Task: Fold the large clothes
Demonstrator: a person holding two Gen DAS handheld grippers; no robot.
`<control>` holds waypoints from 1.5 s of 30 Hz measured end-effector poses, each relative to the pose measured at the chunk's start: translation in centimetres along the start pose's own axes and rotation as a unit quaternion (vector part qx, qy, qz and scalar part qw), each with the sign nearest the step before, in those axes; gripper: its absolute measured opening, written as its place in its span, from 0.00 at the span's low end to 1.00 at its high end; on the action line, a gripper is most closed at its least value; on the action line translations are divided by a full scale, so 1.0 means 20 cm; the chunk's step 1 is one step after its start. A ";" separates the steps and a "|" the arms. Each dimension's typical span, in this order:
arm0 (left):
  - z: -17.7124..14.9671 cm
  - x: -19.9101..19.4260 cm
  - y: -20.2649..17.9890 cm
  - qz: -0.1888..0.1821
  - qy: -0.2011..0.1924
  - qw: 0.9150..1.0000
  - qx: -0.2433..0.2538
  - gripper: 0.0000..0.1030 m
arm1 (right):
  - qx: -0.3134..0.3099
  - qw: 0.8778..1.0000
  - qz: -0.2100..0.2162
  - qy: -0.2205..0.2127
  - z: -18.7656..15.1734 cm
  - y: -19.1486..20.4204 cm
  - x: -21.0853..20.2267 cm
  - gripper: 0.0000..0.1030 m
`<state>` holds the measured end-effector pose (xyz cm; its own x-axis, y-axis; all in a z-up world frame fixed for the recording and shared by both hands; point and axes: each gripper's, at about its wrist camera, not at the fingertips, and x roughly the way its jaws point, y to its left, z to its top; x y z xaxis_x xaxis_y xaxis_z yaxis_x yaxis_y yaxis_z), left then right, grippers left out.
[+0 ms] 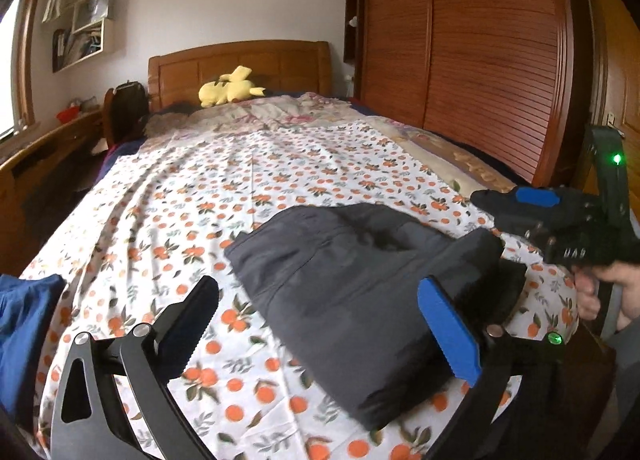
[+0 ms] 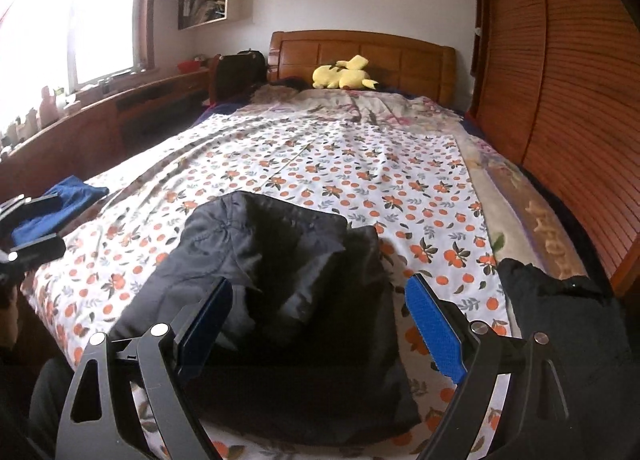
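Observation:
A dark grey garment [image 1: 340,280] lies folded into a thick bundle on the orange-print sheet [image 1: 200,187] near the bed's front edge. My left gripper [image 1: 320,324] hangs open just above it, the blue pad of the right finger [image 1: 448,332] over the bundle's near end and the left finger [image 1: 192,324] over bare sheet. In the right wrist view the same garment [image 2: 280,268] sits rumpled under my right gripper [image 2: 320,324], which is open with nothing pressed between its pads. A hand [image 1: 600,292] holds the right gripper at the bed's right edge.
A blue garment [image 2: 68,199] lies at the bed's left front corner and a black garment [image 2: 560,320] at the right front. A yellow plush toy [image 2: 344,75] rests by the wooden headboard [image 2: 360,47]. A wardrobe [image 1: 480,59] flanks the right side, a wooden desk [image 2: 120,107] the left.

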<state>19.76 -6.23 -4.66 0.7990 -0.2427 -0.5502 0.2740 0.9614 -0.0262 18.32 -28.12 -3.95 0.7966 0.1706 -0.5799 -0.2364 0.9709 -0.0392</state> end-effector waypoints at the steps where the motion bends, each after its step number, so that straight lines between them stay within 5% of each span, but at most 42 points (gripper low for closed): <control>1: -0.01 0.00 0.02 -0.001 0.002 1.000 0.000 0.97 | 0.001 1.000 -0.002 0.002 0.00 0.02 0.00 0.82; 21: -0.37 0.17 0.33 -0.042 0.074 0.996 -0.014 0.97 | 0.014 0.996 -0.029 0.082 -0.01 0.26 0.22 0.82; 36: -0.45 0.19 0.34 -0.035 0.077 0.996 -0.024 0.97 | 0.027 0.994 -0.010 0.104 -0.09 0.25 0.22 0.80; 42: -0.43 0.16 0.32 -0.030 0.072 0.997 -0.025 0.97 | 0.038 0.994 0.002 0.106 -0.12 0.24 0.20 0.73; 45: -0.42 0.14 0.31 -0.028 0.069 0.997 -0.023 0.97 | 0.045 0.993 0.010 0.106 -0.13 0.23 0.19 0.59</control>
<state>19.19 0.07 -13.33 0.7012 -0.2783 -0.6564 0.2882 0.9527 -0.0961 18.86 -23.36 -8.52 0.6545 0.1603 -0.7389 -0.1924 0.9804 0.0422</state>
